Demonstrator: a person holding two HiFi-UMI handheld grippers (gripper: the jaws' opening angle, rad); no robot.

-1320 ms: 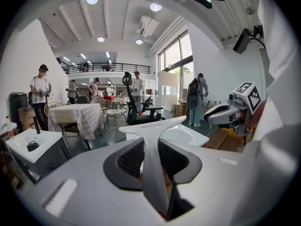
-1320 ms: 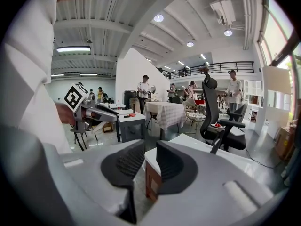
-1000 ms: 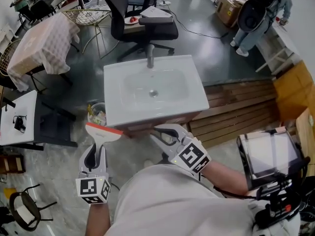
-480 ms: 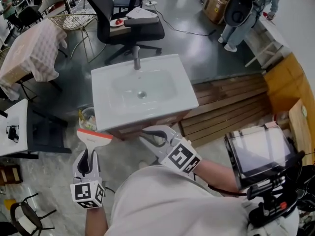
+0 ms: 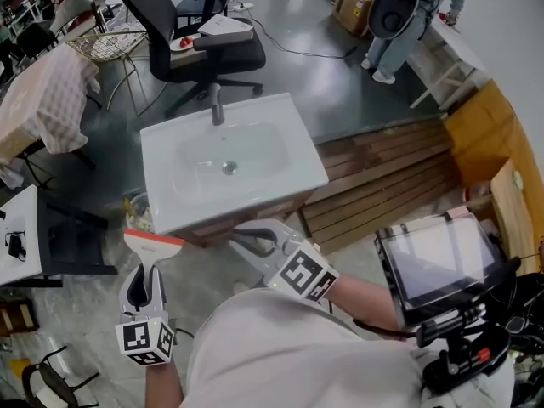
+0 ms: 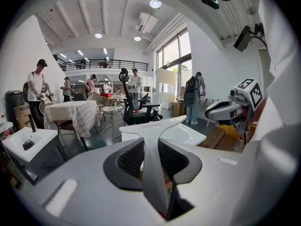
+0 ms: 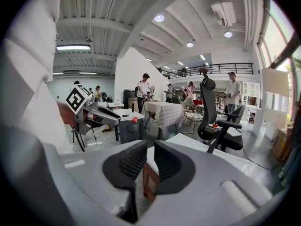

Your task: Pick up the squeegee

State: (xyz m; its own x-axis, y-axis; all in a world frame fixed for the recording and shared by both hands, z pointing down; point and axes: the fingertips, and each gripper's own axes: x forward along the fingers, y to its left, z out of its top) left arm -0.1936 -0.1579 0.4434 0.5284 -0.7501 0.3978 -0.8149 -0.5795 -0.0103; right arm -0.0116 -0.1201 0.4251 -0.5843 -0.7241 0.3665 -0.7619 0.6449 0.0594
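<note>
We judge the pick-up itself to be done, and this is the holding stage. The squeegee [image 5: 154, 241] is in the air, carried by the left gripper [image 5: 152, 272] low in the head view, at about 7 o'clock from the white sink [image 5: 310, 172]. In the left gripper view the jaws are clamped on its slim white handle, one ribbed pad on either side. The T-shaped head stands out past the jaw tips at 12 o'clock, toward the sink. From above, the head shows an orange-red strip along its far edge. It hangs just off the sink's near left corner, and we cannot tell whether it touches the cabinet there.

The right gripper [image 5: 246, 240] sits at about 3 o'clock from the left one, close under the sink's front edge. Its jaws have just been closing and now stand a narrow gap apart. Nothing is between the pads; only the brown cabinet edge shows through the gap, so we read that gripper as empty.

The next move, as we see it, calls for little:
- Keep the left clamp firm on the thin handle so the squeegee does not swivel.
- Bring the head clear of the sink corner.
- Keep the right gripper away from the blade.
</note>
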